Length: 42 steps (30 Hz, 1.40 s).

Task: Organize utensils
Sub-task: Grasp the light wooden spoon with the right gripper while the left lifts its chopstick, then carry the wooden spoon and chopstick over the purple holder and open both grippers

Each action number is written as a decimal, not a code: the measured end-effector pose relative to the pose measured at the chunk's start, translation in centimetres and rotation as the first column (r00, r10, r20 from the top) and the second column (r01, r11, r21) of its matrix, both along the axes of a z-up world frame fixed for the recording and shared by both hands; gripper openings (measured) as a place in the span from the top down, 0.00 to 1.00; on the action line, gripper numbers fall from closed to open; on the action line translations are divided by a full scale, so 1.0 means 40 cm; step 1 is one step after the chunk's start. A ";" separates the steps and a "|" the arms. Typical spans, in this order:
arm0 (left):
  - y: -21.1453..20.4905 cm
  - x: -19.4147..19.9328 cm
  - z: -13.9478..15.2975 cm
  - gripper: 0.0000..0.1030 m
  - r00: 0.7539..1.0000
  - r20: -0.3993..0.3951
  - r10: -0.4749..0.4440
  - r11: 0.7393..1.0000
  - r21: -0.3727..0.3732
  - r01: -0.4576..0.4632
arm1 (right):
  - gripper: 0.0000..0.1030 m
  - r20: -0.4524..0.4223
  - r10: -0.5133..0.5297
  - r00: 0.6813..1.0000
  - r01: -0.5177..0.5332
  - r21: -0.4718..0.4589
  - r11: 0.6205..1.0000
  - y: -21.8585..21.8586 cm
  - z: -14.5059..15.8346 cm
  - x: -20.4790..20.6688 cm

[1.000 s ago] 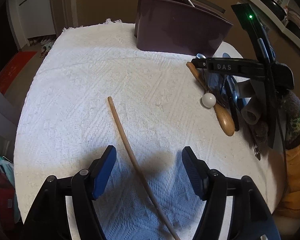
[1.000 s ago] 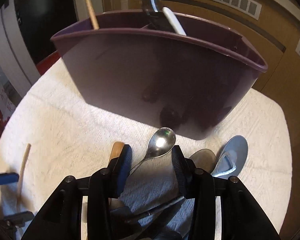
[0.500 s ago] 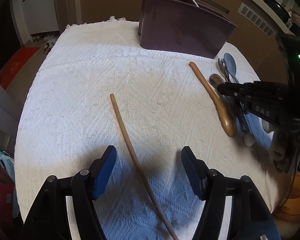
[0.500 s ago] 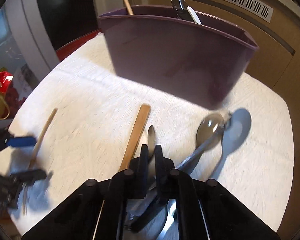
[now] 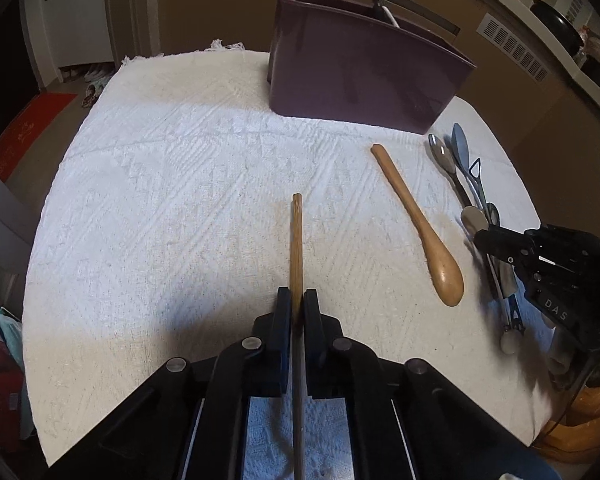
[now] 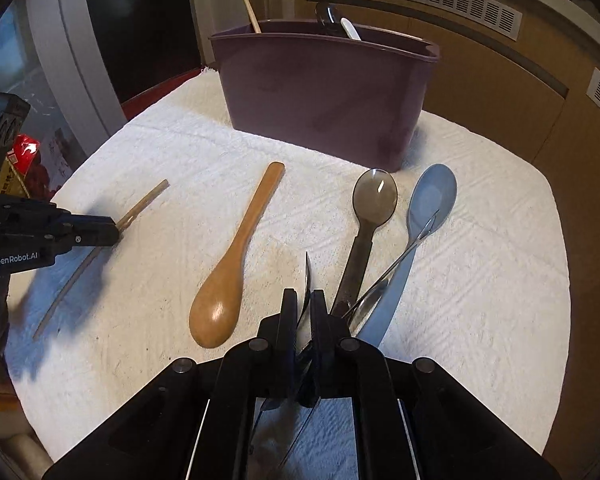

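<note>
My left gripper point(image 5: 297, 300) is shut on a wooden chopstick point(image 5: 296, 240) that points ahead over the white cloth; it also shows in the right wrist view point(image 6: 140, 206). My right gripper point(image 6: 303, 300) is shut on a metal spoon point(image 6: 307, 276), seen edge-on between the pads. A wooden spoon point(image 5: 418, 222) point(image 6: 236, 264) lies on the cloth between the grippers. A dark smoky spoon point(image 6: 370, 216), a blue spoon point(image 6: 420, 220) and thin metal utensils lie beside my right gripper. The purple utensil holder point(image 5: 364, 76) point(image 6: 324, 88) stands at the back with several utensils in it.
A white textured cloth point(image 5: 160, 200) covers the round table. The table edge drops off to the floor on the left. Brown cabinets with vents point(image 6: 500, 60) stand behind the holder. A red package point(image 6: 24, 156) sits off the table's left.
My left gripper has shut on the chopstick, which now points straight ahead. My right gripper shut on the metal spoon and drew back from the holder.
</note>
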<state>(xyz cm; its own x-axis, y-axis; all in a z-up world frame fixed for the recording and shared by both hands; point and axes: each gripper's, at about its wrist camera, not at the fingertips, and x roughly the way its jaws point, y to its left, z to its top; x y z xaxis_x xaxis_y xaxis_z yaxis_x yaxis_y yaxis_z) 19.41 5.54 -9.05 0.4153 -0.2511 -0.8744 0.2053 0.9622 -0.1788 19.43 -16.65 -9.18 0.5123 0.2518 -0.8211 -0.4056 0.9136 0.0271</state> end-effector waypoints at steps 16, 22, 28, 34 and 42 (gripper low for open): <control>0.036 -0.025 0.099 0.96 0.991 0.130 0.038 0.999 0.003 -0.039 | 0.67 0.049 0.027 0.998 -0.031 0.075 0.997 0.117 0.040 0.063; 0.063 -0.046 0.108 0.96 0.986 0.157 0.054 0.999 -0.005 -0.054 | 0.68 -0.035 -0.046 0.998 0.049 0.098 0.994 0.186 -0.008 0.215; 0.086 -0.044 0.091 0.96 0.986 0.148 0.071 0.997 -0.033 -0.066 | 0.88 -0.028 -0.048 0.998 0.047 -0.033 0.998 0.237 -0.048 0.237; 0.075 -0.063 0.121 0.96 0.980 0.190 0.053 0.997 -0.062 -0.042 | 0.88 -0.019 -0.016 1.000 0.016 0.051 0.999 0.203 0.000 0.149; 0.021 -0.091 0.297 0.96 0.935 0.354 -0.009 0.996 -0.083 0.041 | 0.88 0.200 -0.020 0.979 -0.010 0.146 0.989 0.099 0.230 -0.022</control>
